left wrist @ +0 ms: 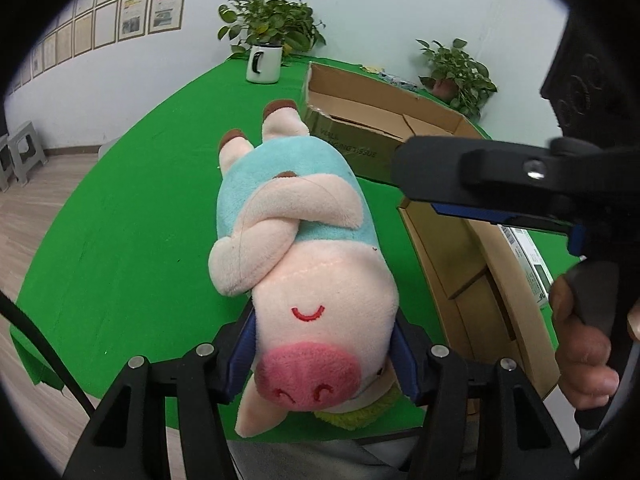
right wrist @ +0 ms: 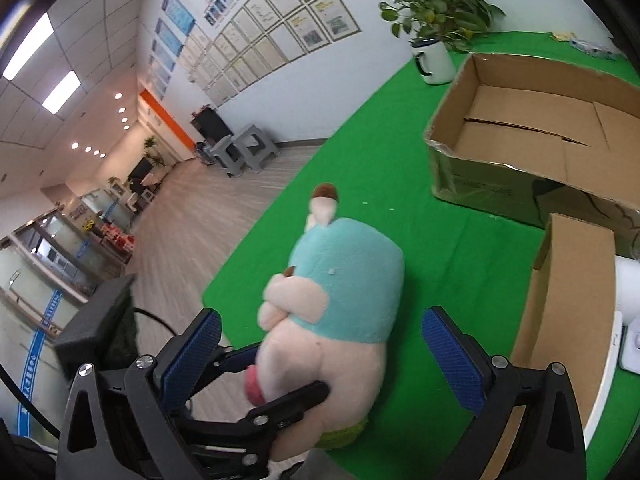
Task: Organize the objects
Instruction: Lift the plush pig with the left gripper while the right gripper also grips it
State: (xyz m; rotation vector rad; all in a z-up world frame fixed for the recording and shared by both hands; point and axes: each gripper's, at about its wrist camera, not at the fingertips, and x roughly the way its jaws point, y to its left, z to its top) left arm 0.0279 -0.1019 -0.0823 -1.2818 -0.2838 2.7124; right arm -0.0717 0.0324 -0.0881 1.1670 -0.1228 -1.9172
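Left tool [left wrist: 326,354] pinching the head of the plush pig [left wrist: 296,216], its blue pads pressed against both sides of the face. The toy is lifted over the near edge of the green table [left wrist: 120,220], feet pointing toward the far edge. Right tool [right wrist: 320,356] spread wide, its pads standing apart on either side of the pig's body and touching nothing. Open cardboard box [right wrist: 532,120] toward the table's far right corner appears empty, its bare floor showing; a second cardboard box [right wrist: 576,300] along the right edge holds white items (their nature cannot be told). Judged progress: early to middle. The pig is grasped but not yet placed; carrying it to a box and releasing it remain. A potted plant in a white mug [left wrist: 264,62] stands at the far edge.
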